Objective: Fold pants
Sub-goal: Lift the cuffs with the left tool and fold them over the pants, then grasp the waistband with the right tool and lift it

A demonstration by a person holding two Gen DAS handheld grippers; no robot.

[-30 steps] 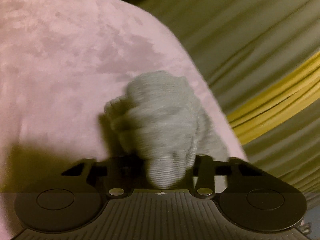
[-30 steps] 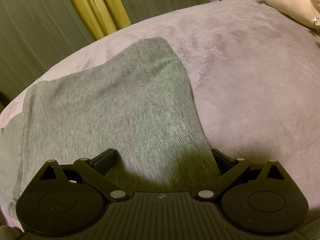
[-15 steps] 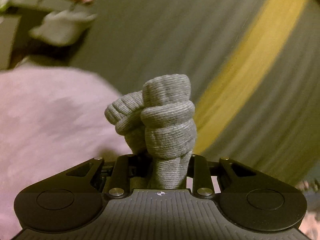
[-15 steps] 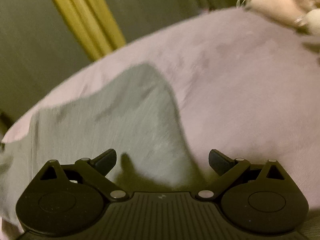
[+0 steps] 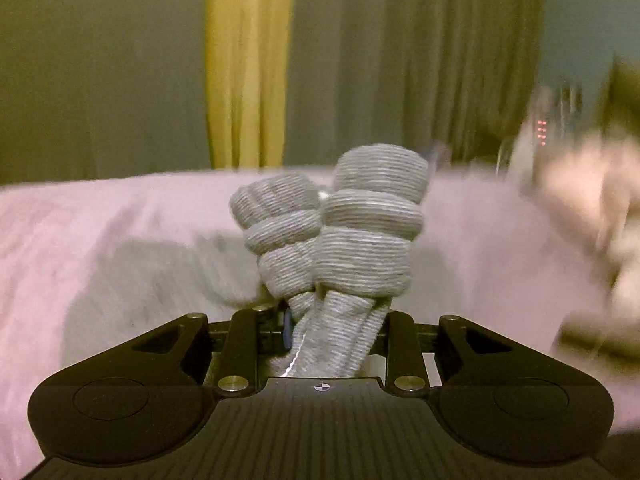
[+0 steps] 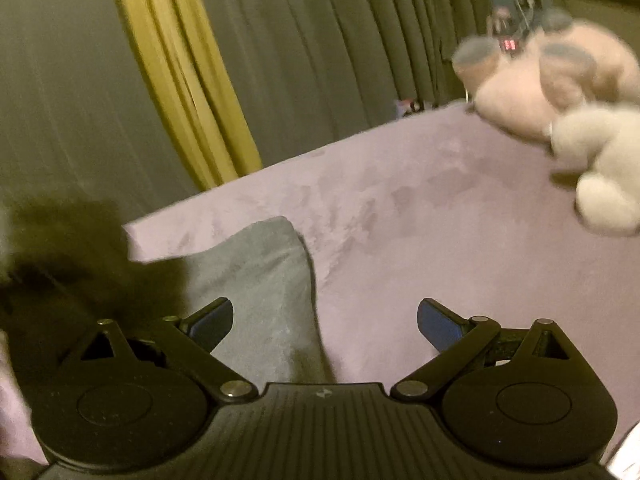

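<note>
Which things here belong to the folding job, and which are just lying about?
Job:
- grey pants, bunched end clamped in left hand-held gripper
- right hand-held gripper, open, empty

Lying about:
- plush toys
- yellow curtain
- pink bedcover

**Dim, warm-lit fisheye views with motion blur**

Both views were dim, with a yellowish indoor cast. In the left wrist view, the bunched pants (image 5: pixel 344 236) stood fairly sharp at centre, while the bed (image 5: pixel 100 216) and the curtain (image 5: pixel 248 64) behind smeared sideways. A pale shape at the right edge was blurred beyond telling.

In the right wrist view, the plush toy (image 6: pixel 560 92) at upper right was streaked and soft. A dark, smeared patch covered the lower left. The pants (image 6: pixel 272 280) cast a shadow to their right. Corners were black, and straight lines bowed near the edges.
</note>
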